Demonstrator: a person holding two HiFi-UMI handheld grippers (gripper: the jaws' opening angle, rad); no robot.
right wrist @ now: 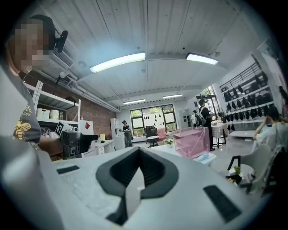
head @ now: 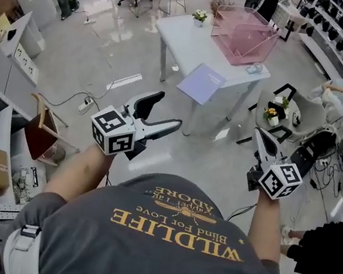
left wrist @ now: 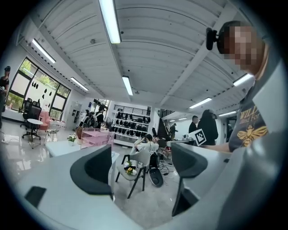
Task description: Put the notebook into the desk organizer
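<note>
Still approaching. Left gripper (head: 165,113) fingers spread wide, right gripper (head: 260,139) fingers closed, both empty. Next: reach the notebook (head: 201,83) on the tabletop (head: 182,34).

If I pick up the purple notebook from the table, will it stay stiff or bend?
The notebook looks thin and flat, so probably light and a little bendy when held by one edge. It seems to overhang the table corner, so a push might slide it off.

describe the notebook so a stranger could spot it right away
Find the white table in the middle of the room, with a pink see-through organizer on it. The notebook lies at the table's near edge: flat, lavender, the only purple thing there.
</note>
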